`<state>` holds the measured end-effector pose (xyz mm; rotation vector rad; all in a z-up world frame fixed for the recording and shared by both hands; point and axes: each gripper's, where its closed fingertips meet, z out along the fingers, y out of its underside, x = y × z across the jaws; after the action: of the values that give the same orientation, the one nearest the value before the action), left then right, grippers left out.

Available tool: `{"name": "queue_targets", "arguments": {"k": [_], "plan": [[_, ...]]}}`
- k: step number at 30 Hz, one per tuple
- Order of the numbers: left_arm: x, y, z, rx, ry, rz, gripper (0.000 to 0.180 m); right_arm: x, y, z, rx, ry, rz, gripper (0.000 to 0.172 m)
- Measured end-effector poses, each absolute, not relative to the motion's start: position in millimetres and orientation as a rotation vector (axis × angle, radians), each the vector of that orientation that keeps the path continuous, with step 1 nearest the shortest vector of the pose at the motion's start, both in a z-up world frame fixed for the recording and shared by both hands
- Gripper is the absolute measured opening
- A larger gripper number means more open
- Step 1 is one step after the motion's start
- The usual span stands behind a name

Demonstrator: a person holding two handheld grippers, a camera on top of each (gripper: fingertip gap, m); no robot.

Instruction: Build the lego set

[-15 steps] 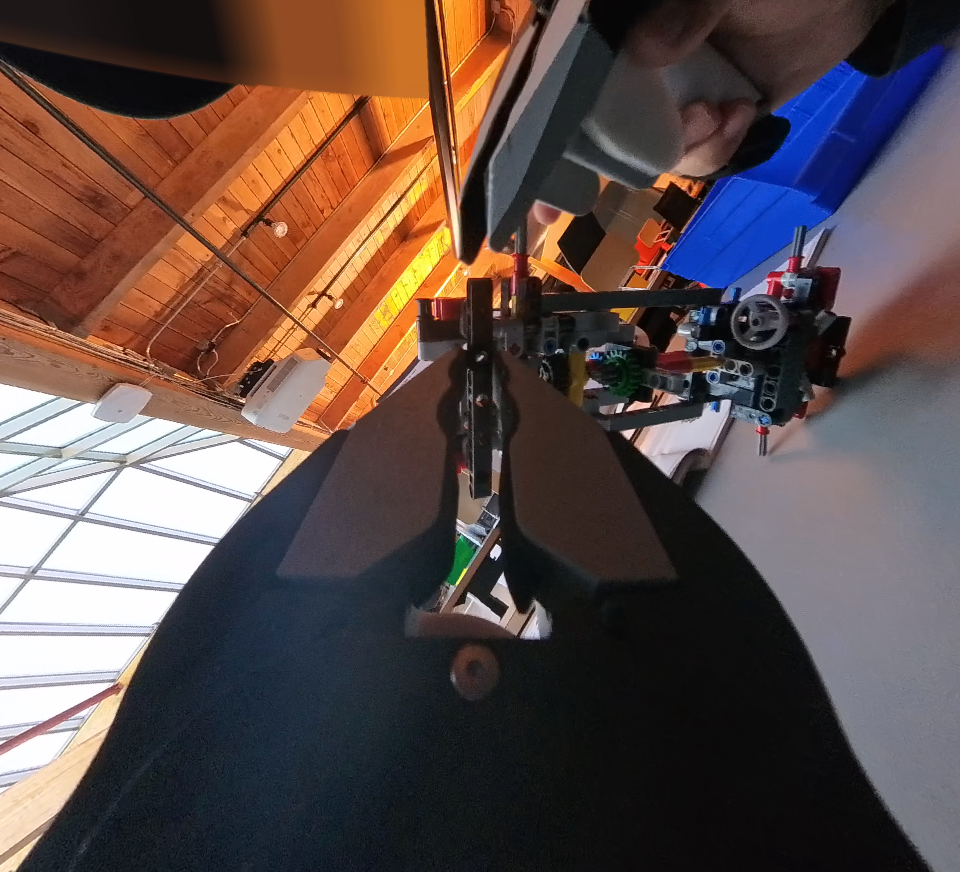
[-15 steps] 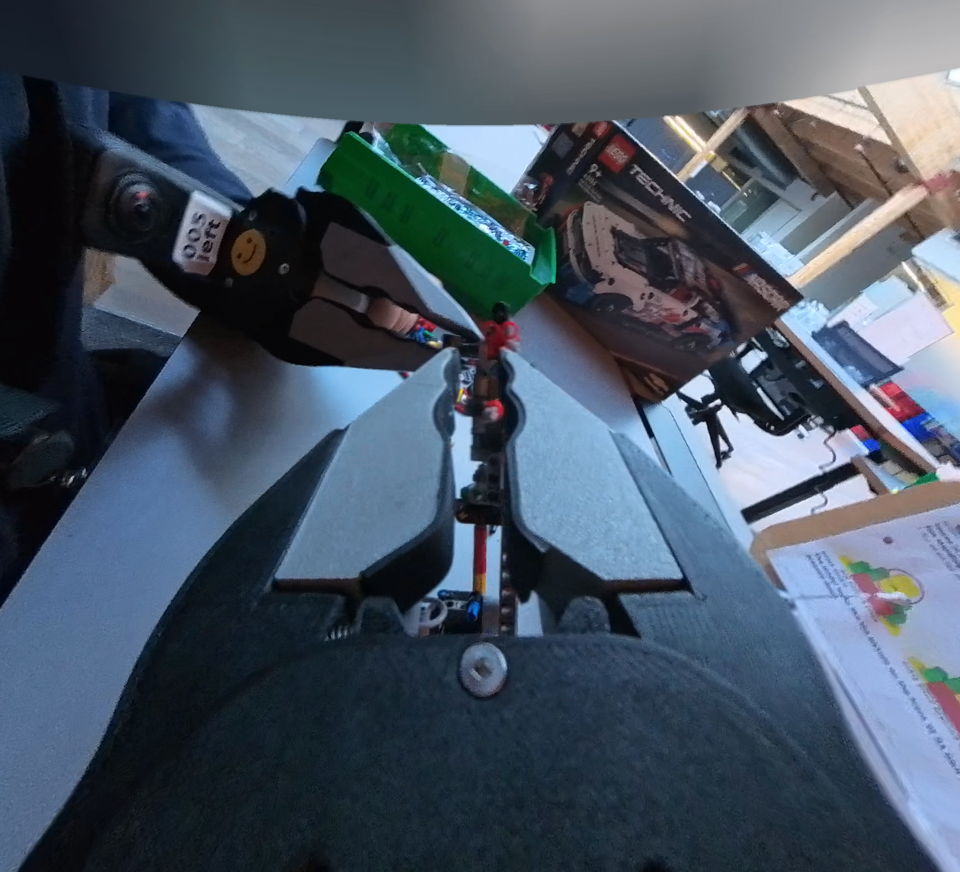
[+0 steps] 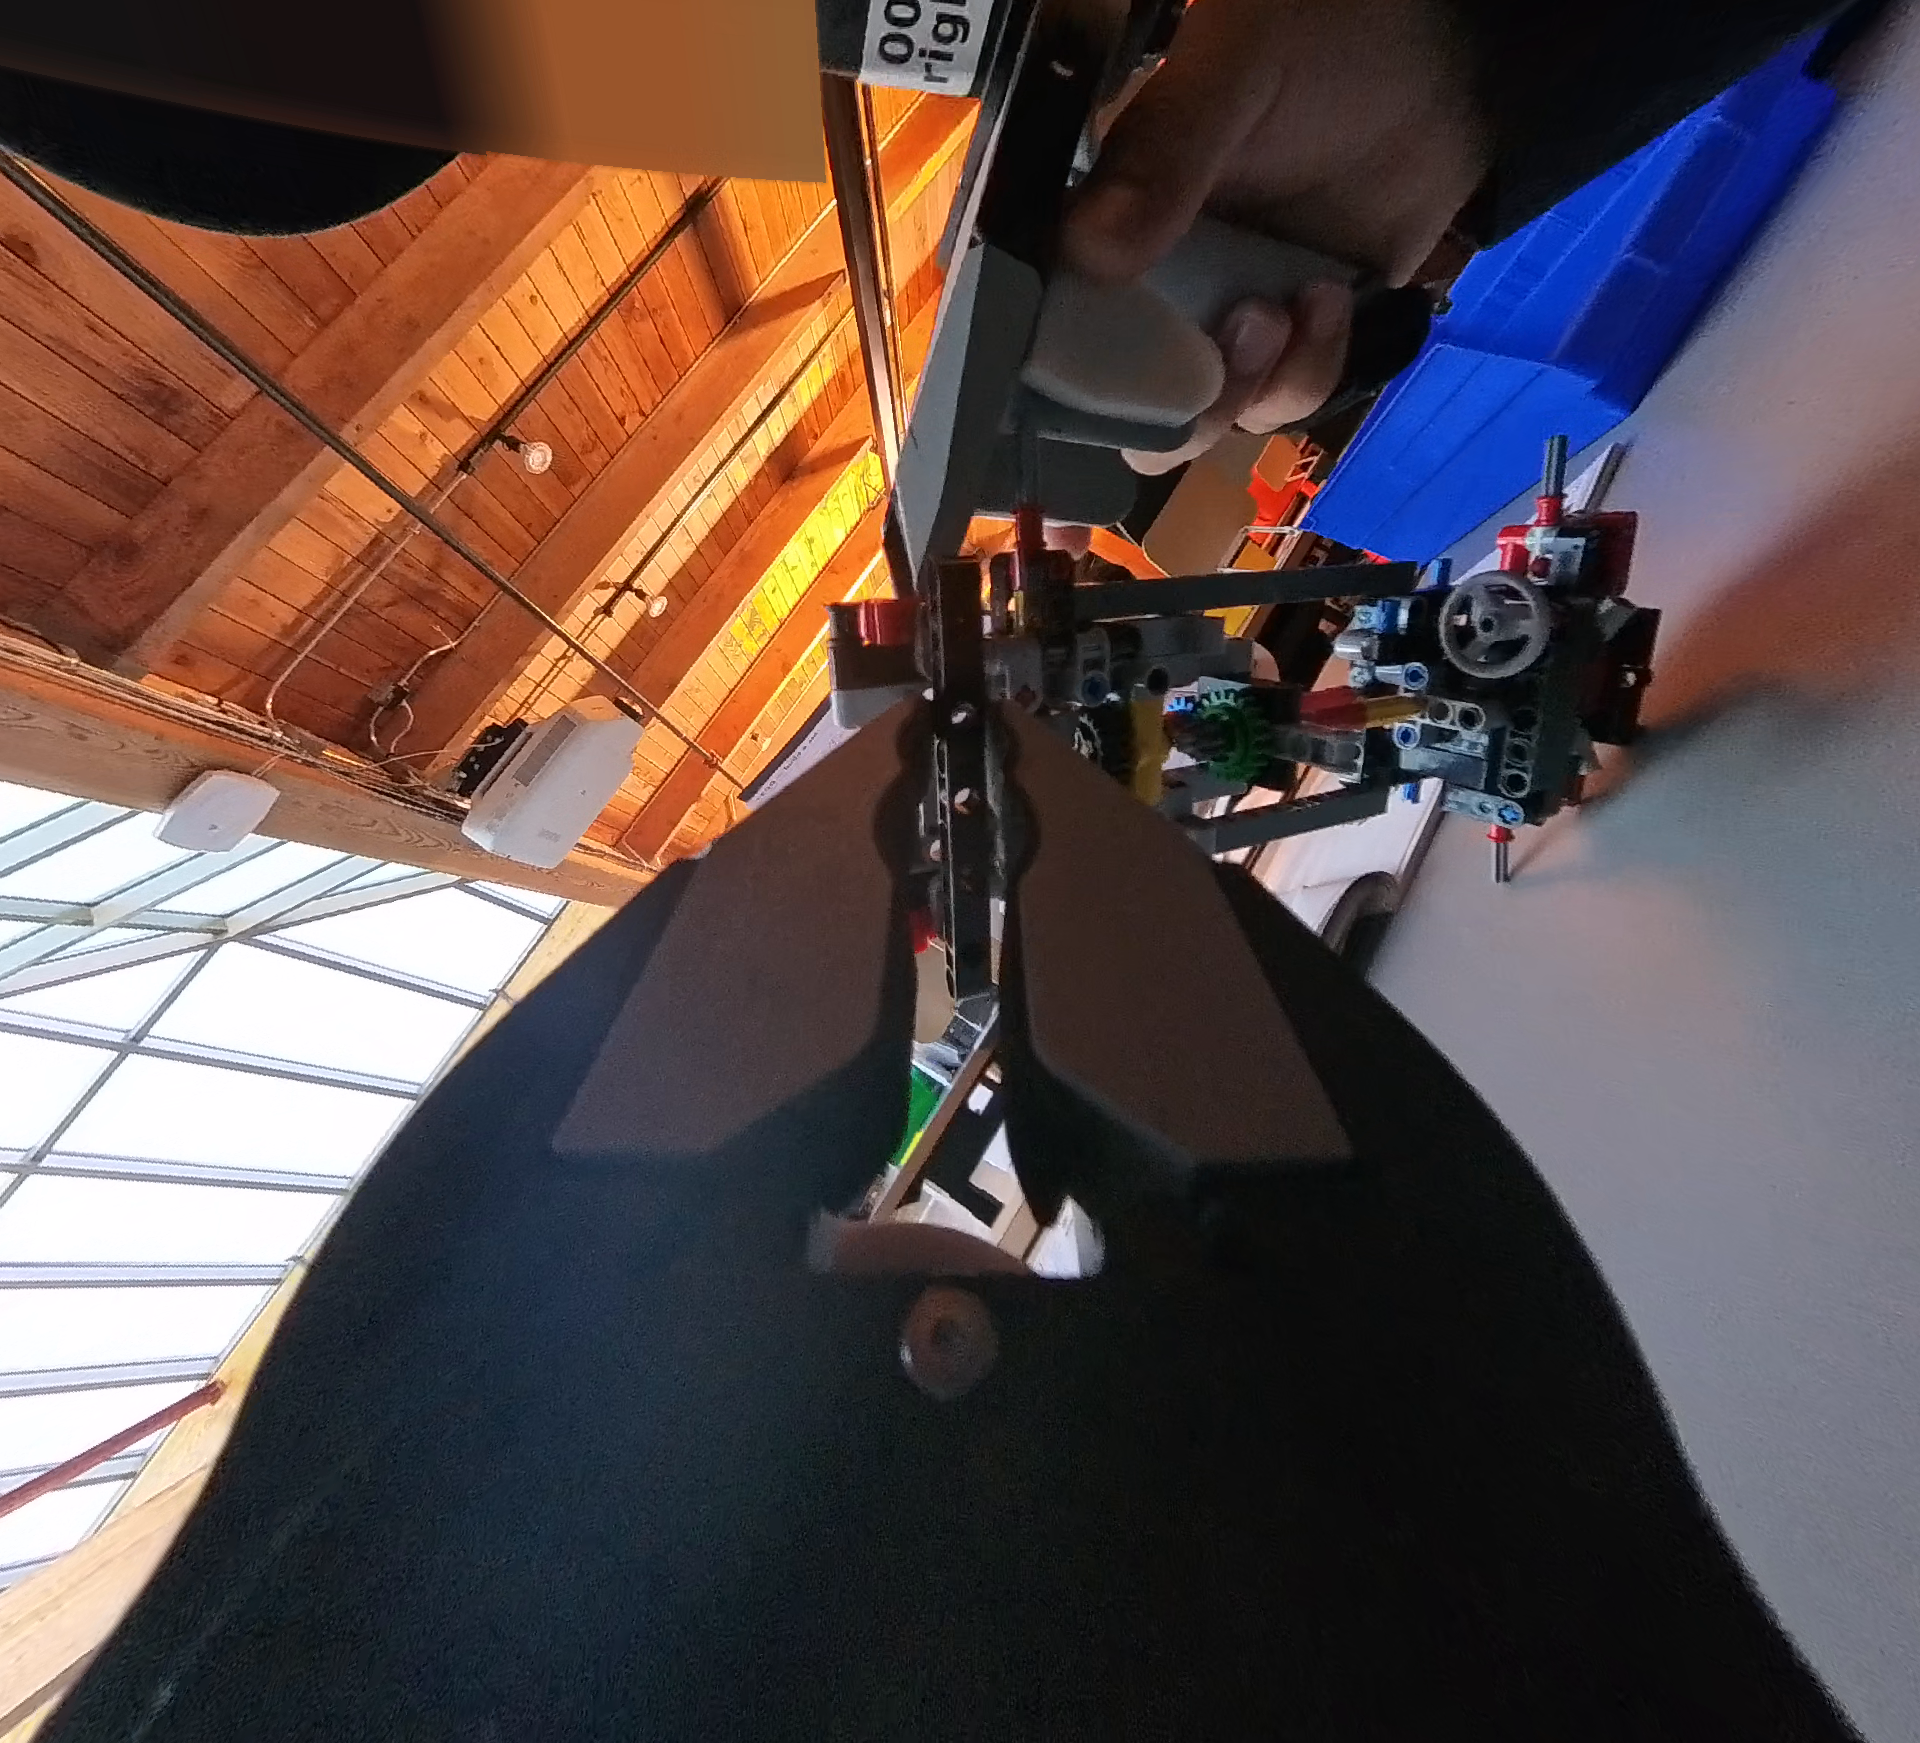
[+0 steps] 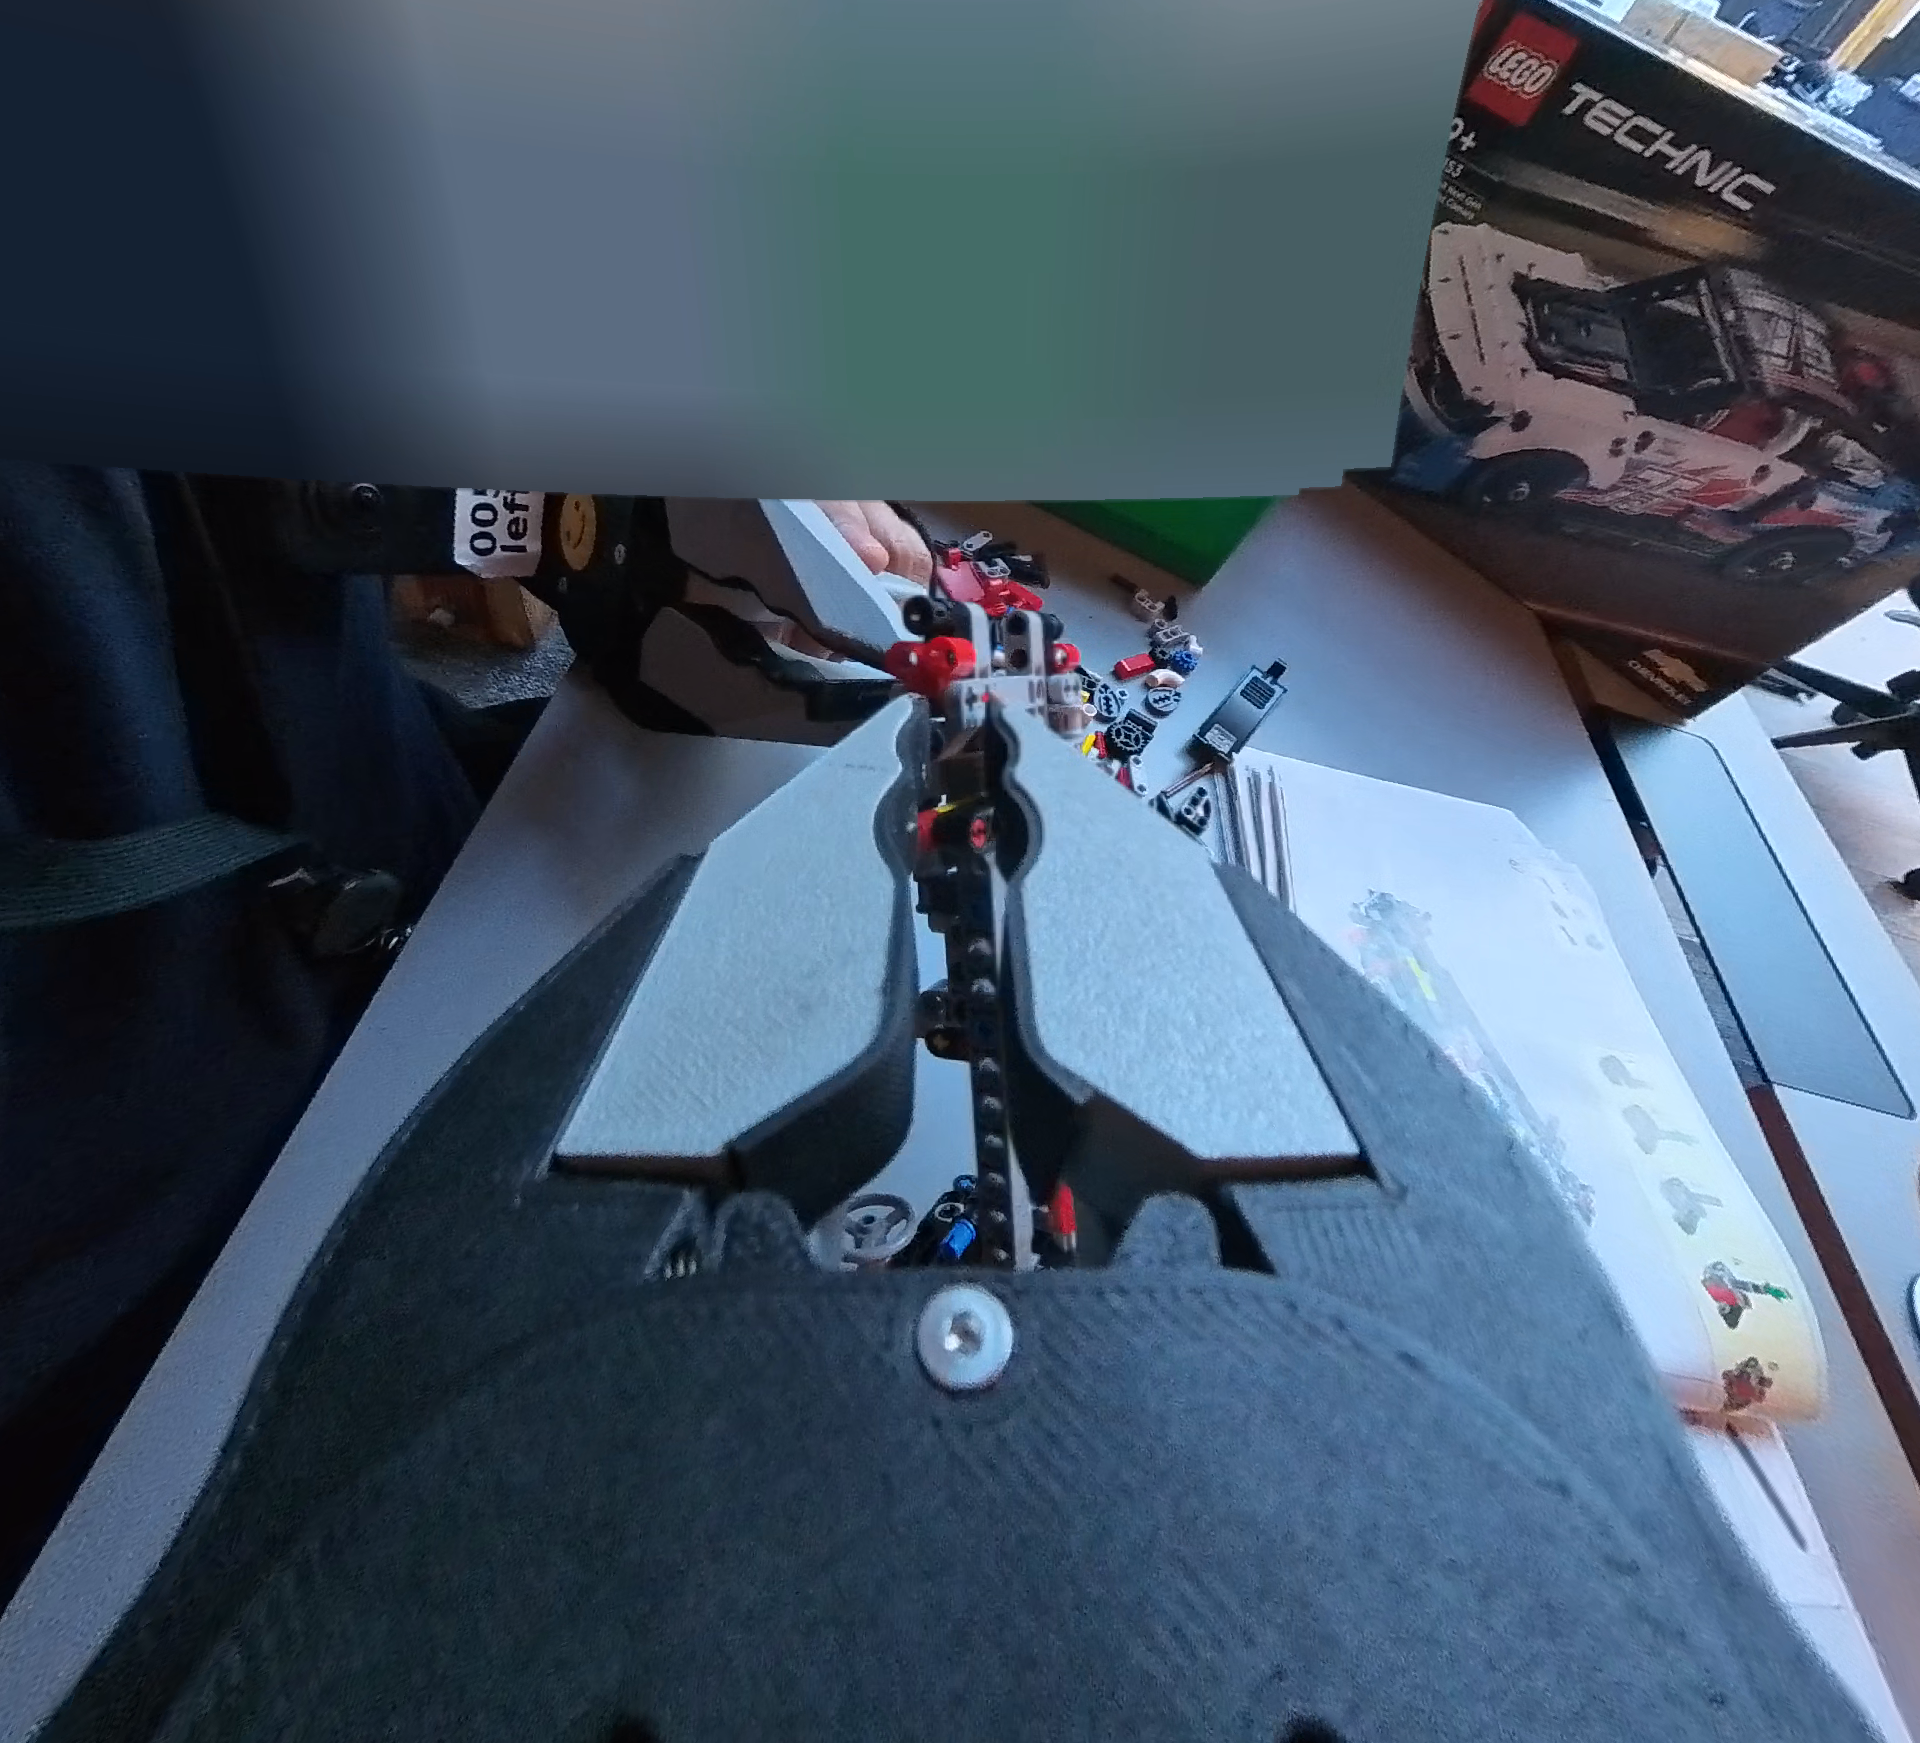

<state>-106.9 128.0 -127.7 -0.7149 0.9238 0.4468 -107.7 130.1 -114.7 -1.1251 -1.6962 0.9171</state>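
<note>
A pale grey worktop [image 4: 1403, 654] carries scattered small building-toy pieces [image 4: 1153, 696] — red, black, blue and grey — beside a black oblong part [image 4: 1247, 701]. Near them lie an open instruction booklet [image 4: 1455, 966], a printed toy box [image 4: 1683, 343] and a green bin [image 4: 1153, 530].

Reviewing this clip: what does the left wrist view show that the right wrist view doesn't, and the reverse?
Left wrist view only: wooden ceiling, skylight, blue bin, green gear.

Right wrist view only: boxed building set, loose parts, instruction sheet, small black device.

Both: the brick-built chassis, clamped by the left tool and the right tool, over the grey table.
</note>
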Motion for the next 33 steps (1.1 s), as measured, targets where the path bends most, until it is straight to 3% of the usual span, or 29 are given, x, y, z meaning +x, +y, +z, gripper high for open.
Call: {"name": "queue_targets", "arguments": {"k": [25,26,27,33], "plan": [[-112.6,132.4,-140.8,-0.841,0.929,0.404,0.006,-114.6,132.1,-123.9,-1.057,-1.603,0.635,0.0],[-112.8,133.3,-140.5,-0.842,0.922,0.399,0.007,-114.0,131.4,-123.0,-1.04,-1.597,0.626,0.001],[-112.4,133.4,-139.5,-0.839,0.916,0.393,0.007,-113.5,125.6,-124.3,-1.01,-1.619,0.649,0.018],[-111.8,134.2,-139.9,-0.835,0.914,0.397,0.007,-116.3,127.3,-127.8,-1.004,-1.584,0.581,0.017]]}}
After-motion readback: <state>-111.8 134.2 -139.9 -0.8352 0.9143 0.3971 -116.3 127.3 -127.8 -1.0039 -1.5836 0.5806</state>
